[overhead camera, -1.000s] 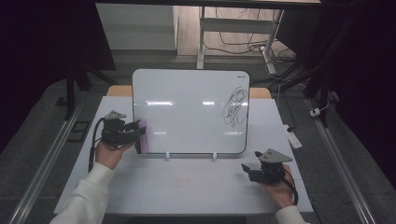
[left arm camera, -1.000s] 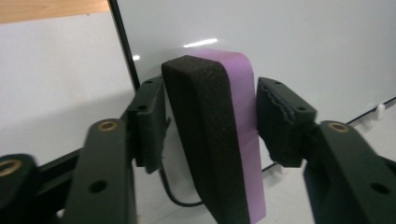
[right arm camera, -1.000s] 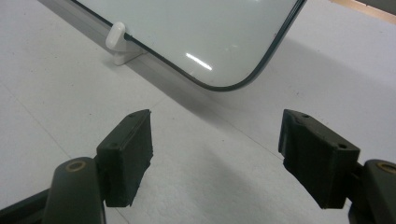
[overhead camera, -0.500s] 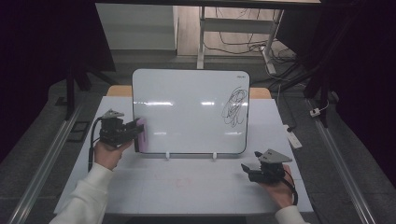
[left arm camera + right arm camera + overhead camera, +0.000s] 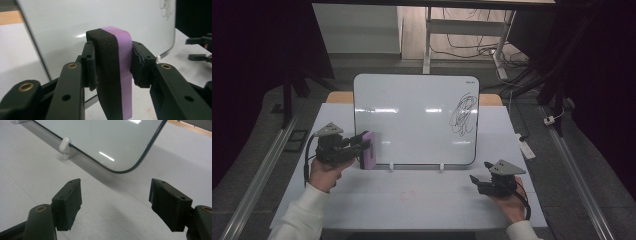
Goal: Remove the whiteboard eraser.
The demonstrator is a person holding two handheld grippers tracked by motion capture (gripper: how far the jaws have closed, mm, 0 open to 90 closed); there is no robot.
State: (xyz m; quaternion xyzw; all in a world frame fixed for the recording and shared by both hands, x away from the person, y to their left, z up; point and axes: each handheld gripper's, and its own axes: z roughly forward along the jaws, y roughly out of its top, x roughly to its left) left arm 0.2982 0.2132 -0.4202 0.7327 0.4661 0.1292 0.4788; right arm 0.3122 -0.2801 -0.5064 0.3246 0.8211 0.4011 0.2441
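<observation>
Two tools | left tool [image 5: 362,145] clamps the purple eraser [image 5: 368,150] at the whiteboard [image 5: 412,120]'s lower left corner | right tool [image 5: 474,182] empty, jaws apart, below the board's right corner | we keep the black felt flat toward the scribble [image 5: 463,114], with even pressure

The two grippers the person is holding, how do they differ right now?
The left gripper is clamped on a purple eraser with a black felt face; the right gripper holds nothing, its jaws standing wide apart. The left gripper is raised at the lower left corner of the whiteboard; the right gripper sits low over the white table, before the board's lower right corner. Both are black, with a grey three-cornered plate on top.
</observation>
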